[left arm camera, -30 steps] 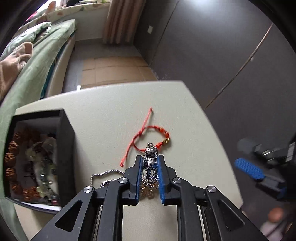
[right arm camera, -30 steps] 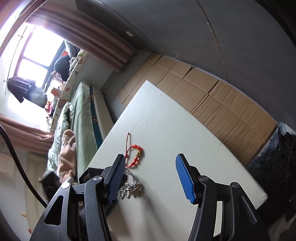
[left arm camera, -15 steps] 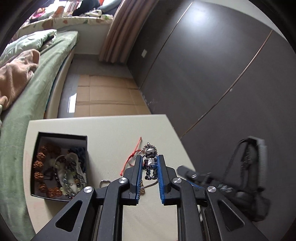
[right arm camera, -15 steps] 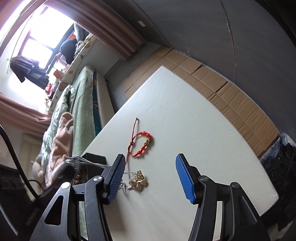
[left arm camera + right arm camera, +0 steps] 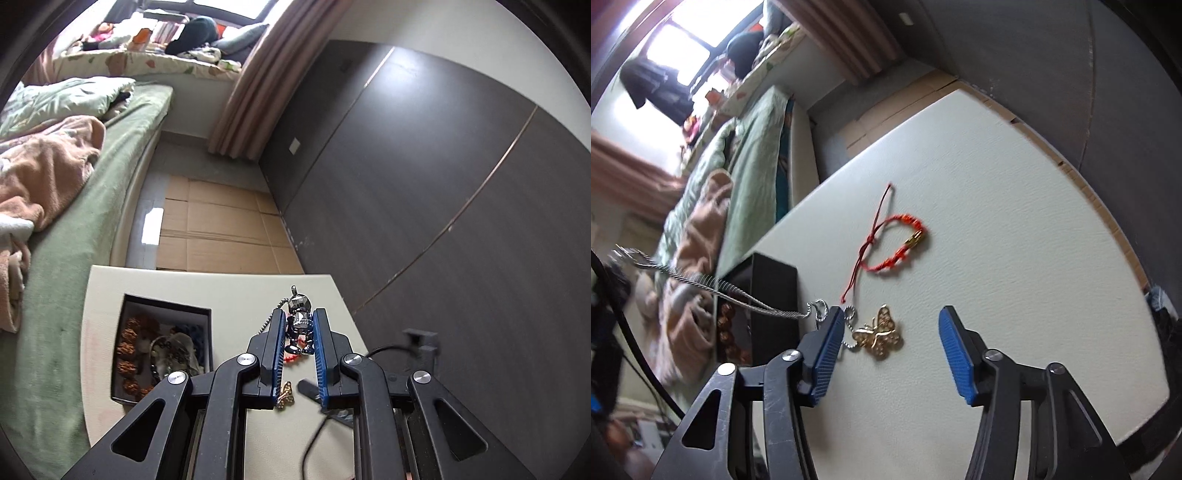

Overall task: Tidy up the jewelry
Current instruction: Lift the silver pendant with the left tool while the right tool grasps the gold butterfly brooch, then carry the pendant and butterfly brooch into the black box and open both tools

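Observation:
My left gripper (image 5: 300,354) is shut on a silver robot-figure pendant (image 5: 300,317) and holds it high above the white table (image 5: 236,295). Its silver chain (image 5: 713,286) hangs taut down to the table in the right wrist view. A black jewelry box (image 5: 162,354) with bead bracelets sits at the table's left. A gold butterfly pendant (image 5: 881,332) on a ball chain and a red cord bracelet (image 5: 897,242) lie on the table. My right gripper (image 5: 892,349) is open, low over the table, with the butterfly between its fingers.
A green bed (image 5: 92,192) with a pink blanket runs along the table's left side. A dark wall (image 5: 443,184) stands to the right. Cardboard sheets (image 5: 214,229) cover the floor beyond the table's far edge.
My left gripper has risen well above the table with the robot pendant, pulling its chain up. My right gripper has moved closer to the butterfly pendant.

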`<action>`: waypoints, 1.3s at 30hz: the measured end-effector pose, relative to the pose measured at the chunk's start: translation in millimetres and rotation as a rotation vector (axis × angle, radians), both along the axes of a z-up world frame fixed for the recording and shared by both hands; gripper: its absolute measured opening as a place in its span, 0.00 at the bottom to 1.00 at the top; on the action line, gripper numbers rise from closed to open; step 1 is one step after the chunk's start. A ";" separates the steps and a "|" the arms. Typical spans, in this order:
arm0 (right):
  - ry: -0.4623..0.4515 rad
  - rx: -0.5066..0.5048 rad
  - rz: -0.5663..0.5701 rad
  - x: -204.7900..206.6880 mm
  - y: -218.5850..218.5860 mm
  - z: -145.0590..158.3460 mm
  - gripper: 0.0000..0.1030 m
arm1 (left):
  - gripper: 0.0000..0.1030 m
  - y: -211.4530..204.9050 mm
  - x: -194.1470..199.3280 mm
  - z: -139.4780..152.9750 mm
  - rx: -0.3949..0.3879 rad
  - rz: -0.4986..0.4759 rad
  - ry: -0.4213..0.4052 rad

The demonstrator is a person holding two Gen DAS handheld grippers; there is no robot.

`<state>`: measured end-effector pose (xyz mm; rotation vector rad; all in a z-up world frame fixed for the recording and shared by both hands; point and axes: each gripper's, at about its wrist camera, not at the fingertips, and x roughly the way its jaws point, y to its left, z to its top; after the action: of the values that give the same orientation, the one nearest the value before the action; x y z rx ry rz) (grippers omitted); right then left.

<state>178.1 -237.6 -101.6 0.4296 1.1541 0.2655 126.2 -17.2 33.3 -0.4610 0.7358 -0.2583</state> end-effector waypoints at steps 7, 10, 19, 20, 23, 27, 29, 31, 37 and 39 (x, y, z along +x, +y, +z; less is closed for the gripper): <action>0.049 -0.085 0.059 6.5 29.7 -21.5 0.28 | 0.15 17.5 -5.9 10.9 -0.023 0.029 -0.032; 0.036 -0.145 0.067 7.3 38.2 -22.8 0.26 | 0.15 23.2 -5.9 10.5 -0.027 0.039 -0.031; -0.012 -0.219 0.122 1.2 46.9 -14.0 0.01 | 0.15 31.4 -11.4 12.7 -0.034 0.058 -0.033; -0.024 -0.207 0.121 -0.7 44.5 -10.9 0.01 | 0.15 32.0 -12.4 14.1 -0.035 0.060 -0.036; -0.051 -0.176 0.120 -4.8 36.9 -2.5 0.01 | 0.15 33.3 -16.7 21.3 -0.040 0.063 -0.052; -0.073 -0.120 0.115 -7.1 32.1 7.8 0.02 | 0.15 34.2 -23.8 39.8 -0.054 0.066 -0.097; -0.083 -0.101 0.113 -8.3 29.7 12.6 0.01 | 0.15 31.2 -26.1 49.7 -0.050 0.060 -0.124; -0.087 -0.136 0.123 -7.2 31.5 15.7 0.02 | 0.15 27.3 -29.4 57.8 -0.047 0.051 -0.148; 0.025 -0.198 0.197 -2.2 36.6 -3.9 0.33 | 0.15 24.5 -34.7 70.7 -0.047 0.052 -0.181; 0.012 -0.219 0.197 -2.1 34.3 -3.1 0.39 | 0.15 25.9 -34.3 75.0 -0.043 0.058 -0.183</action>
<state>176.0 -203.2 -104.7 0.1248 1.2237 0.3040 91.8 8.7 108.3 -0.4914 0.5380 -0.2588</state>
